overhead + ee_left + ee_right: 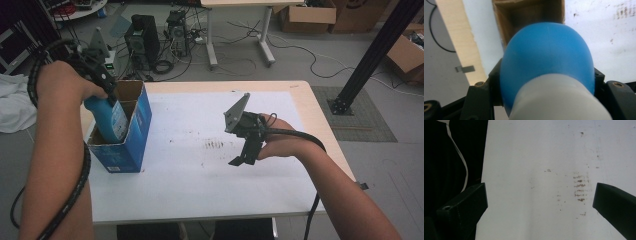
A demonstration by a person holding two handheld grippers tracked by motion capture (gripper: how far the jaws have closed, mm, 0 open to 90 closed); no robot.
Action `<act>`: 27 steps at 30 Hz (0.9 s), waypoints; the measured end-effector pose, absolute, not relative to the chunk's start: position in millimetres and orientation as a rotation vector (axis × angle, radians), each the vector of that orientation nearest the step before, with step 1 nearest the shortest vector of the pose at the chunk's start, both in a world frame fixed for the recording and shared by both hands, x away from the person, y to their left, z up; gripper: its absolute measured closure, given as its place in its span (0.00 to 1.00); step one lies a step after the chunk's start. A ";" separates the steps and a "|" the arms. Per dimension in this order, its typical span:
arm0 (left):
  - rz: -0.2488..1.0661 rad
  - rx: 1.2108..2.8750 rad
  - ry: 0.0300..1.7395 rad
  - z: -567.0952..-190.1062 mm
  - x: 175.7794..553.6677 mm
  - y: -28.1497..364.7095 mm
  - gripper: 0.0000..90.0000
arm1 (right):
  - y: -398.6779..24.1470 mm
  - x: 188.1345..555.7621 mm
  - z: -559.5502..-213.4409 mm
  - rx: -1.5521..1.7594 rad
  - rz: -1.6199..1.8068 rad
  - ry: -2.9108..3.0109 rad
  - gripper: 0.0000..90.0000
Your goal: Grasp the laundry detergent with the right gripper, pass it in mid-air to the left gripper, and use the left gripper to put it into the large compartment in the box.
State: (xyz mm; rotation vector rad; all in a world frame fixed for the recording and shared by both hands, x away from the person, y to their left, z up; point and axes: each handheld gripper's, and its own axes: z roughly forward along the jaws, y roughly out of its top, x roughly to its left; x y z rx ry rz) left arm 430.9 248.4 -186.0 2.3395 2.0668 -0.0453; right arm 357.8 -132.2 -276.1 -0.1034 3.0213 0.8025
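Observation:
A blue bottle (pixel 107 117) with a white cap end (pixel 559 100) hangs half inside an open blue cardboard box (pixel 131 145) at the table's left edge. My left gripper (pixel 107 90) is shut on the bottle's upper part. In the left gripper view the bottle (pixel 546 55) sits between the black jaws, with the box's brown inside (pixel 529 15) beyond it. My right gripper (pixel 245 157) hovers open over the middle of the white table sheet (pixel 200 150), jaws wide apart with nothing between them (pixel 539 200).
Brown smudges (pixel 215 145) mark the sheet near the right gripper, the same marks (pixel 580 187) in its view. The wooden table edge (pixel 325 135) runs along the right. Beyond the table stand computer towers (pixel 145 37), cables and cardboard boxes (pixel 307 15) on the floor.

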 end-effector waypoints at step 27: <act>-0.073 2.333 2.072 -288.6 435.6 248.3 0.43 | -129.5 356.9 -284.9 -0.078 0.744 3.061 0.00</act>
